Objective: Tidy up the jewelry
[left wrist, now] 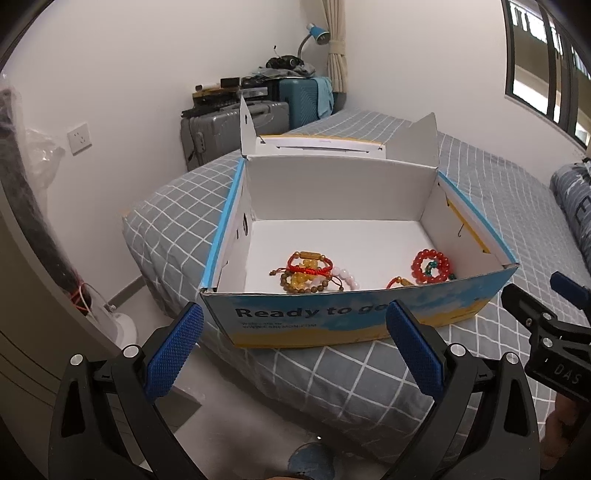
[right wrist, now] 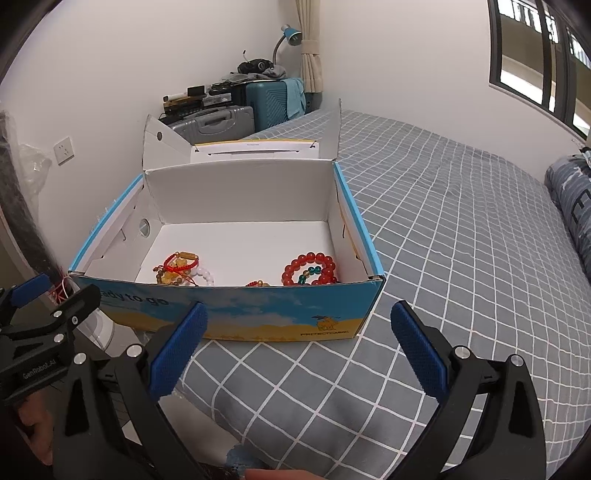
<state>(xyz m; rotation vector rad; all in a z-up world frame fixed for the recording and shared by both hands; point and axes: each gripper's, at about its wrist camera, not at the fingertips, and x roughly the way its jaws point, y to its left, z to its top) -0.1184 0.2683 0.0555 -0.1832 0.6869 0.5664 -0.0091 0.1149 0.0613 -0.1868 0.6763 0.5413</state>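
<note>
An open blue and yellow cardboard box [left wrist: 314, 321] [right wrist: 258, 310] stands on the bed corner, lid folded back. Inside lie several bracelets: a tangle of red cord, amber and pink beads [left wrist: 308, 273] [right wrist: 179, 271] on the left, a red bead bracelet [left wrist: 431, 266] [right wrist: 310, 267] with a green one inside it on the right, and a small red and gold one [left wrist: 399, 282] [right wrist: 258, 283] at the front wall. My left gripper [left wrist: 295, 332] is open and empty in front of the box. My right gripper [right wrist: 299, 332] is open and empty, also in front of it.
The bed has a grey checked sheet [right wrist: 461, 240]. A rolled dark quilt [right wrist: 572, 214] lies at the right. Suitcases [left wrist: 236, 125] with clutter and a blue lamp [left wrist: 317, 33] stand against the far wall. The floor and a white fan base [left wrist: 118, 325] are at the left.
</note>
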